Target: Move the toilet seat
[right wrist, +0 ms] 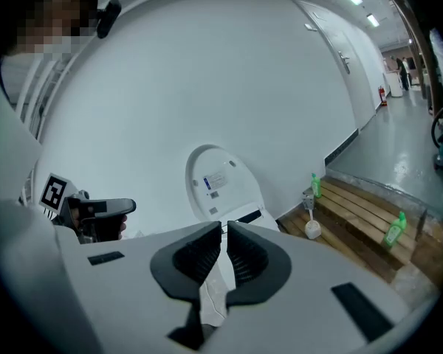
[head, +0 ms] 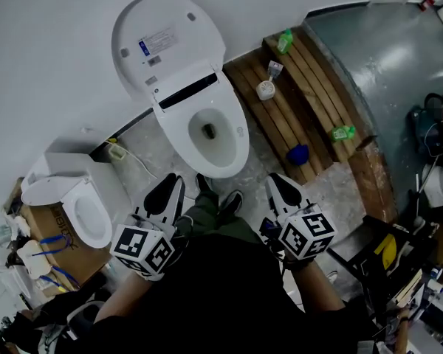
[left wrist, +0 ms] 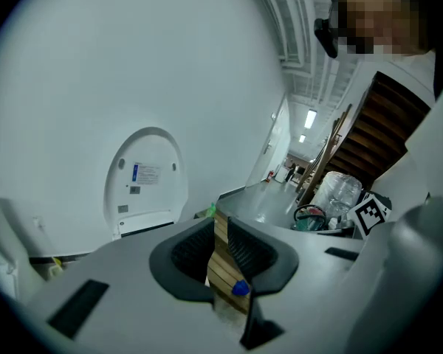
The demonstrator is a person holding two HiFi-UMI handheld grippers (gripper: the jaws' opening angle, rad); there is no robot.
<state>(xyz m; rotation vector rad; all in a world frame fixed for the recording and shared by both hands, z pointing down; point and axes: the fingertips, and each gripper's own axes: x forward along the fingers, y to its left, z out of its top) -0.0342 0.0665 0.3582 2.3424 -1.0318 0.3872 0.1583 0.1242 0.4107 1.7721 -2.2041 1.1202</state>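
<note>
White wall (head: 52, 65), speckled floor (head: 325, 190), open-lidded toilet (head: 179, 127); left gripper (left wrist: 221, 227) slightly apart, right gripper (right wrist: 224, 228) together.

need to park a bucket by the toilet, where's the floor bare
Bare: the grey painted floor beyond the wooden platform, and the speckled strip between the platform and the toilet. Crowded: the platform holds green bottles and a brush; a second toilet fills the left, tools the right.

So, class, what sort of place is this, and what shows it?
Probably a workshop or test area, not a bathroom: a toilet stands lid-up against a bare wall beside a wooden pallet, and a second toilet sits by a cardboard box.
</note>
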